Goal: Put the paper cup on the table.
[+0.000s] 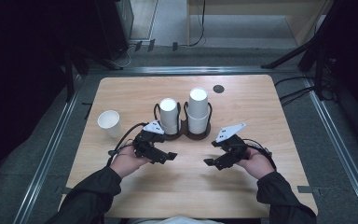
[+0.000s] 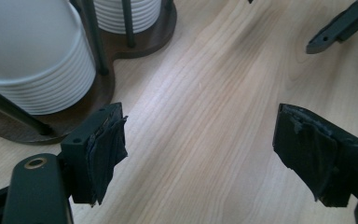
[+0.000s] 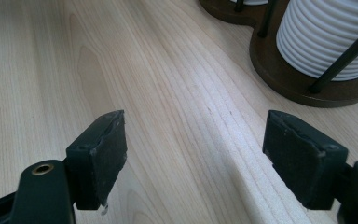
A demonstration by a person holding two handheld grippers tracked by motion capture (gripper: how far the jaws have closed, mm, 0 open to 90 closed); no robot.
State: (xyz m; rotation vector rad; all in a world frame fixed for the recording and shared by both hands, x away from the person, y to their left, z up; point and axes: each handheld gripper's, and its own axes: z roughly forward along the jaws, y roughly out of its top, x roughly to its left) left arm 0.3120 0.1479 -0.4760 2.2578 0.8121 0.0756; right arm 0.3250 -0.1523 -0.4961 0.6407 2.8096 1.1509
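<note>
Two stacks of white paper cups stand in a dark wooden holder (image 1: 186, 135) with black wire rails: a shorter stack (image 1: 169, 114) on the left and a taller stack (image 1: 198, 109) on the right. A single white cup (image 1: 109, 123) stands upright further left. My left gripper (image 1: 168, 156) hovers in front of the holder, its jaws open over bare wood (image 2: 198, 144), with the near stack (image 2: 32, 60) at its upper left. My right gripper (image 1: 209, 153) faces it, also open and holding nothing (image 3: 196, 149), and a cup stack (image 3: 326, 37) sits at its upper right.
The light wooden table (image 1: 186, 196) has bare surface between and in front of the two grippers. A small dark round disc (image 1: 218, 88) lies near the far edge. Dark equipment and metal floor rails surround the table.
</note>
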